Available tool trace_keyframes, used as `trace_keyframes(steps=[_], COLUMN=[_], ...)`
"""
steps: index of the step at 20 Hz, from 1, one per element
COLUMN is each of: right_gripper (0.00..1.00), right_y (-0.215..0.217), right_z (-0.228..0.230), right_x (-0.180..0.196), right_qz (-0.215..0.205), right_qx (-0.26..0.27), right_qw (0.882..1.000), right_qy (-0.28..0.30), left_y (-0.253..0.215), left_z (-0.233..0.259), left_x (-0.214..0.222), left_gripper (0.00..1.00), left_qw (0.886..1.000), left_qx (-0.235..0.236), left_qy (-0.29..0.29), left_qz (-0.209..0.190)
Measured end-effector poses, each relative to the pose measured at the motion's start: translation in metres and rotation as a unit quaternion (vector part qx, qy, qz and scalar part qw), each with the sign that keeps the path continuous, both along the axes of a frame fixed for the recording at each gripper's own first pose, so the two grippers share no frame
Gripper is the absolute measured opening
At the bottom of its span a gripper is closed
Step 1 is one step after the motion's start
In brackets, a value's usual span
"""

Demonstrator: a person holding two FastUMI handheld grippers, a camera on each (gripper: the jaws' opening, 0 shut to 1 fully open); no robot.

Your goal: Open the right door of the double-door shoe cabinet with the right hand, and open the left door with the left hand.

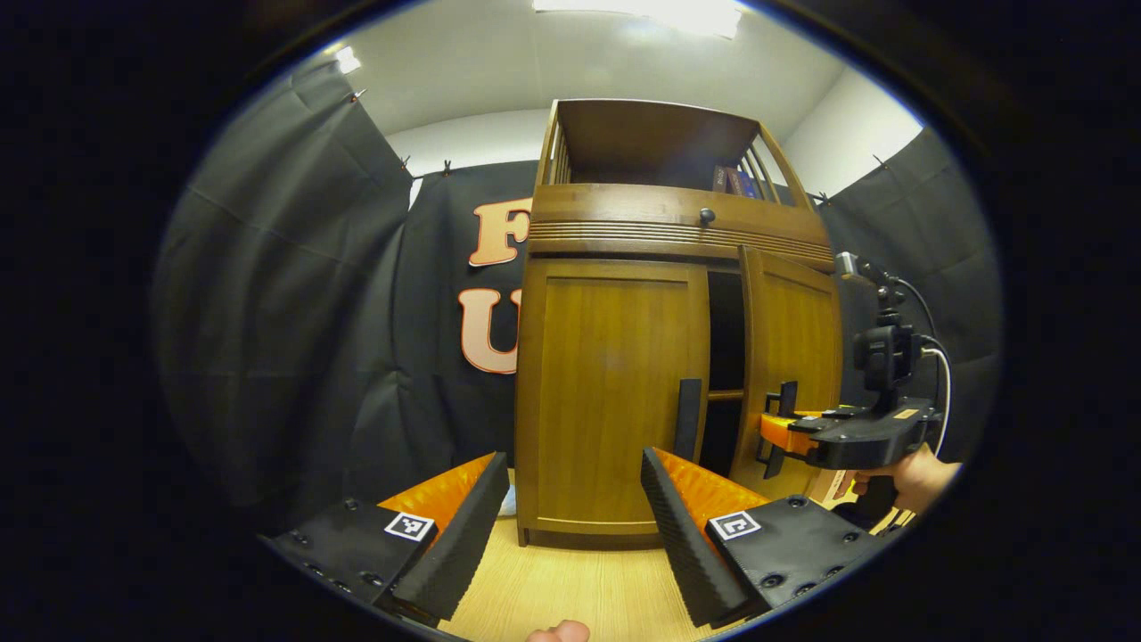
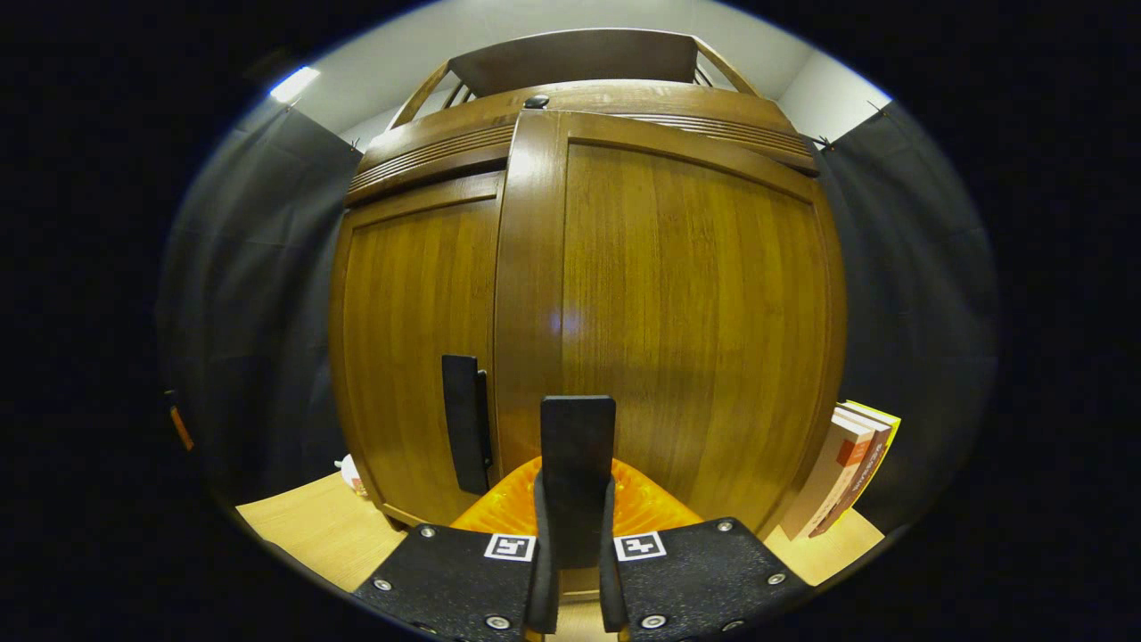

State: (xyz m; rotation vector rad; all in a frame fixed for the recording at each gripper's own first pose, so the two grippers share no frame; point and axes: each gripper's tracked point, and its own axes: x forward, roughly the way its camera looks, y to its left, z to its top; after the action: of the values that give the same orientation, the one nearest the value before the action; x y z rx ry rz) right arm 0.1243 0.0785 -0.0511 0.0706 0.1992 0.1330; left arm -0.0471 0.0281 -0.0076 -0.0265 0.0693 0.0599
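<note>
A: On the shoe cabinet [image 1: 615, 374], front face, right door [image 1: 793, 357] first. Stands ajar, with a dark gap beside the left door [image 1: 615, 383]. Agreed?

B: Agreed. Hangs partly open, hardly finished. Right door's handle [image 2: 578, 437]: upright bar near the cabinet's centre line, pinched between both fingers of the right hand-held gripper [image 2: 578, 544].

A: And the left door?

B: Looks shut flush against the cabinet. Left door's handle [image 1: 688, 419]: also upright, long axis vertical, just beside the gap at the cabinet's centre line. Untouched.

A: Left hand-held gripper [image 1: 575, 526]?

B: Spread wide, holding nothing. Hovers low in front of the cabinet, apart from it. From there, handle ahead, higher up and a little toward the cabinet's centre line.

A: So probably calls for a forward reach, a rise and a small sideways shift. Fingers set side by side, which should suit a vertical bar.

B: Worth minding the open right door and its gripper, close beside that handle. Little room between the two bars.

A: Farther out from the cabinet?

B: Hand [image 1: 918, 477] gripping the right tool off the cabinet's right front. Desk [image 1: 553, 588] underneath. Books [image 2: 847, 473] leaning at the cabinet's right side.
</note>
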Motion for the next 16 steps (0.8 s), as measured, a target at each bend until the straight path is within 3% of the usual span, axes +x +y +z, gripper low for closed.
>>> trace_keyframes(steps=[9,16], right_gripper=[0.21,0.18], right_y=[-0.046,-0.083], right_z=[0.012,0.015], right_x=[-0.066,-0.097], right_qz=[0.028,0.02], right_qx=[0.014,0.013], right_qw=[0.999,1.0], right_qy=[0.008,0.0], left_y=[-0.045,-0.075], left_z=[0.005,0.007], left_x=[0.008,0.008], left_gripper=[0.97,0.97], left_qw=[1.0,1.0], left_qx=[0.001,0.001], left_qy=[-0.004,-0.003], left_qz=[-0.02,-0.031])
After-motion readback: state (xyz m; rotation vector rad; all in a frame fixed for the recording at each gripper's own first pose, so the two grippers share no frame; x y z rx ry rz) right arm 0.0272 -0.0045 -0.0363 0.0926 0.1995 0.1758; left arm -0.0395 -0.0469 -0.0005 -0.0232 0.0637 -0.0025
